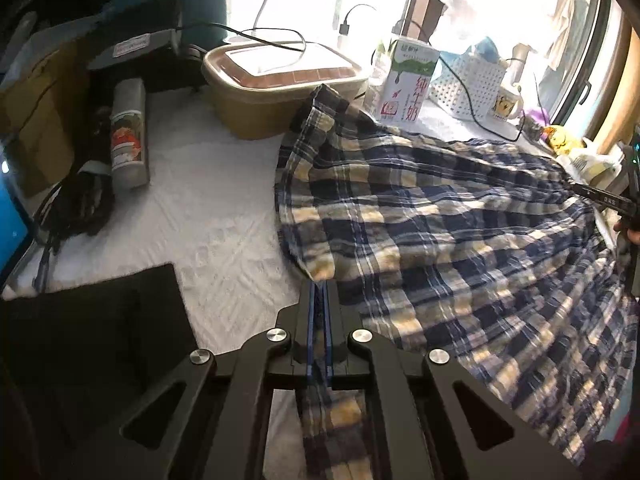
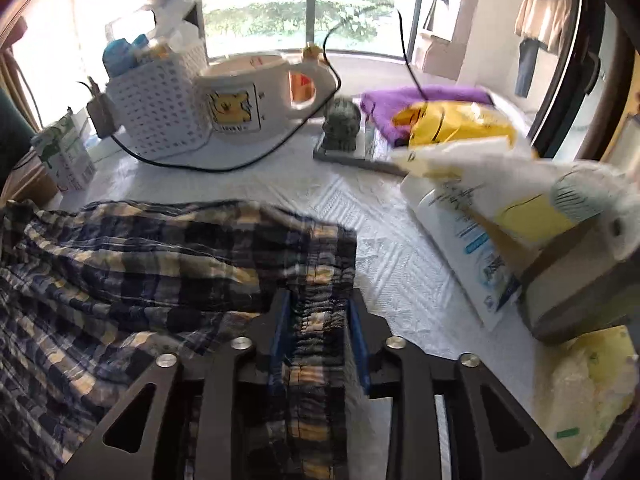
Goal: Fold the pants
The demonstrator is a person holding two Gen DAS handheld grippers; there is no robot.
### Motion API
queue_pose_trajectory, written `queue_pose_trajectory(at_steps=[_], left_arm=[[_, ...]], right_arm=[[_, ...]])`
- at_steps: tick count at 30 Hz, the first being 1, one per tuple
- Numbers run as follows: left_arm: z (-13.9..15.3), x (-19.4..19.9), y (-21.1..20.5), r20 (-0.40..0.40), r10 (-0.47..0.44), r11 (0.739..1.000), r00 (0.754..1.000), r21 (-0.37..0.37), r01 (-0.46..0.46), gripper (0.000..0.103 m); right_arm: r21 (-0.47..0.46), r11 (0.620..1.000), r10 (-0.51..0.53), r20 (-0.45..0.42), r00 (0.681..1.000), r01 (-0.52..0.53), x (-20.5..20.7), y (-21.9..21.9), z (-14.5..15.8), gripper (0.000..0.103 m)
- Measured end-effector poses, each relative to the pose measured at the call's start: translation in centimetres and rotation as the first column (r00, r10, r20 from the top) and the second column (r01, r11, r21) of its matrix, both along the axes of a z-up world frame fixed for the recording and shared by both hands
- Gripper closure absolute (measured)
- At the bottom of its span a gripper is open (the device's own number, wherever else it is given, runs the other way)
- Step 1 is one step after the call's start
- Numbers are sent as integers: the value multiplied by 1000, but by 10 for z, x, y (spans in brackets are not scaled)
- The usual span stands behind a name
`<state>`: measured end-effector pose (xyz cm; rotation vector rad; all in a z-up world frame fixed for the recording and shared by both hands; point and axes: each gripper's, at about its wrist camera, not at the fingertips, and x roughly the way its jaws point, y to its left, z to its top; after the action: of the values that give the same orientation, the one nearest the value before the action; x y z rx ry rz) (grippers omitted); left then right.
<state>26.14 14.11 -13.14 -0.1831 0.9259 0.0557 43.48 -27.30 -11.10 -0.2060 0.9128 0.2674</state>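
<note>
Blue, white and yellow plaid pants (image 1: 440,220) lie spread on a white textured cloth (image 1: 208,208). My left gripper (image 1: 319,286) is shut on a hem corner of the pants, and cloth runs back between its blue pads. In the right wrist view the gathered waistband (image 2: 320,264) lies between the spread jaws of my right gripper (image 2: 318,300), whose pads stand apart on either side of it. One of the right gripper's fingers (image 1: 600,199) shows at the far end of the pants in the left wrist view.
Behind the pants stand a tan lidded box (image 1: 276,80), a milk carton (image 1: 408,80), a white basket (image 2: 160,112) and a large mug (image 2: 240,100). A black cable (image 2: 224,166) crosses there. A spray can (image 1: 128,132) and black pad (image 1: 92,320) lie left; packets (image 2: 500,216) crowd right.
</note>
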Motion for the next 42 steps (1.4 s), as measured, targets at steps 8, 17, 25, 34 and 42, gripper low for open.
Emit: queue_pose_trajectory(at_steps=[8, 17, 25, 34, 42], left_arm=[[11, -55, -15, 21, -7, 1000, 1000, -29, 7, 65], [17, -126, -54, 31, -84, 996, 996, -14, 85, 50], [10, -194, -77, 12, -131, 990, 991, -56, 131, 50], [-9, -224, -114, 10, -180, 980, 984, -80, 181, 55], [13, -222, -93, 93, -69, 998, 993, -5, 70, 102]], right_arm=[[-12, 999, 46, 113, 993, -45, -80, -26, 39, 28], [-26, 999, 26, 140, 990, -22, -173, -53, 38, 28], [17, 999, 30, 143, 989, -33, -234, -45, 33, 28], [89, 996, 7, 169, 986, -23, -266, -50, 40, 28], [112, 994, -25, 175, 984, 5, -266, -67, 41, 28]])
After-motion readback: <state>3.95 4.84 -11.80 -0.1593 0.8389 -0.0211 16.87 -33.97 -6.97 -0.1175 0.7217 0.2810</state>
